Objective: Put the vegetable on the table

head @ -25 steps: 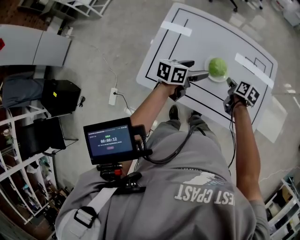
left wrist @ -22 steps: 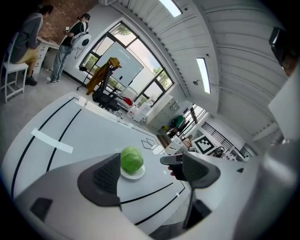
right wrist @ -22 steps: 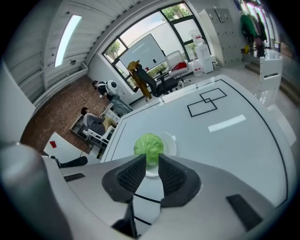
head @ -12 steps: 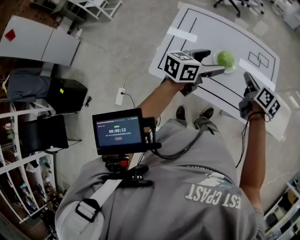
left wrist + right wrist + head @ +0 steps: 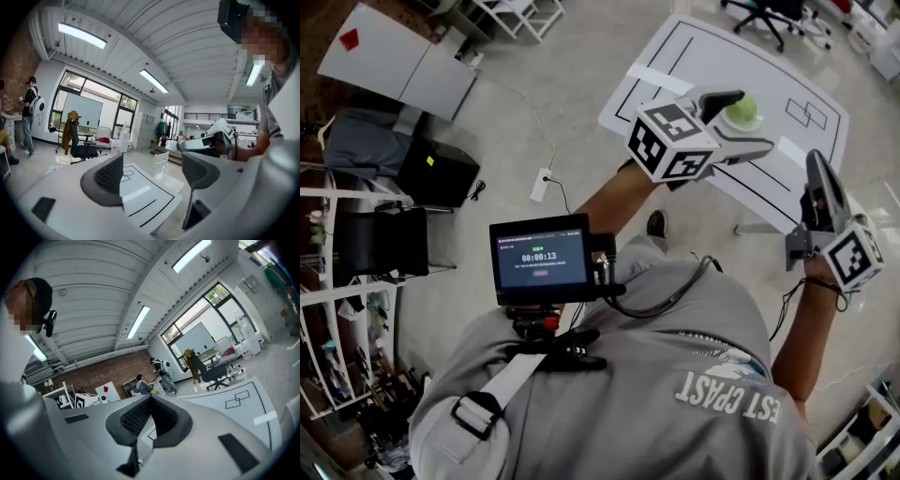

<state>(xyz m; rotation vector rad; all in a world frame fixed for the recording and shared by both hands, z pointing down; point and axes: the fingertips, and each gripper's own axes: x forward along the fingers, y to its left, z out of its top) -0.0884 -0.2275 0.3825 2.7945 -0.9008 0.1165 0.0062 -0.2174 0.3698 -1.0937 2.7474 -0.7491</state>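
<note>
A round green vegetable (image 5: 742, 110) rests on a small white plate (image 5: 732, 122) on the white table (image 5: 694, 56) with black lines. My left gripper (image 5: 754, 120) is held high above the table, open, and nothing sits between its fingers (image 5: 108, 180); in the head view the vegetable only shows through the gap, far below. My right gripper (image 5: 817, 161) is raised at the right, off the table's near edge, shut on nothing (image 5: 150, 414). Neither gripper view shows the vegetable. The left gripper view catches the right gripper (image 5: 206, 142) to its right.
White tape strips (image 5: 655, 76) lie on the table. An office chair (image 5: 769, 13) stands beyond its far edge. On the floor at left are a power strip (image 5: 541, 185), a black case (image 5: 439, 173) and shelving (image 5: 342, 319). People (image 5: 159, 375) stand in the background.
Both grippers have risen away from the table toward the head camera. The left stays open, the right stays shut. The vegetable and plate have not moved on the table.
</note>
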